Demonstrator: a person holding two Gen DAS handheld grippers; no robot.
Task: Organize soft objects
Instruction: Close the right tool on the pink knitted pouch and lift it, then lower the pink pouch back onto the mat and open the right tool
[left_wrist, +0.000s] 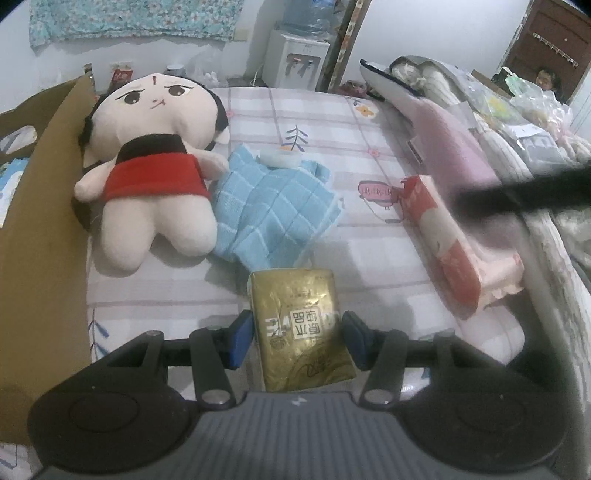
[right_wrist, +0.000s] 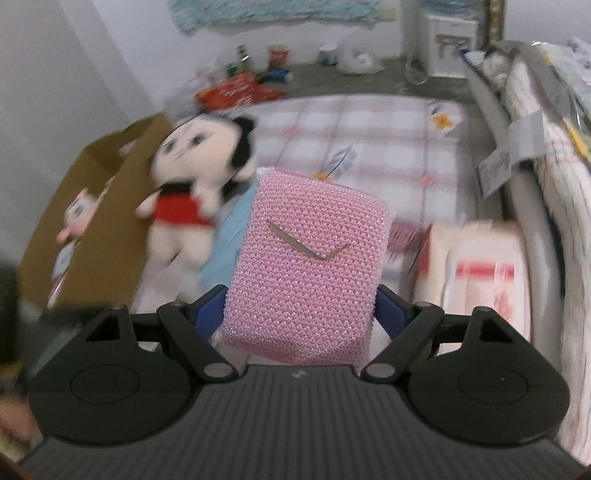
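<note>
My left gripper (left_wrist: 297, 328) is shut on a gold tissue pack (left_wrist: 299, 325), its blue pads pressing both sides just above the checked bedsheet (left_wrist: 332, 122). Ahead lie a plush doll (left_wrist: 155, 158) in a red dress, a crumpled blue towel (left_wrist: 273, 206) with a small white item (left_wrist: 280, 158) on it, and a red-and-white tissue pack (left_wrist: 443, 236). My right gripper (right_wrist: 301, 306) is shut on a pink mesh sponge (right_wrist: 310, 258) held up over the bed. Behind it show the blurred doll (right_wrist: 199, 173), the towel (right_wrist: 229, 236) and the tissue pack (right_wrist: 480, 273).
An open cardboard box (left_wrist: 40, 221) stands at the bed's left edge, also the box (right_wrist: 92, 229) with items inside. Folded bedding (left_wrist: 461, 140) is piled along the right. A dark blurred shape (left_wrist: 524, 192) crosses the right. A water dispenser (left_wrist: 295, 59) and a person (left_wrist: 546, 81) are far behind.
</note>
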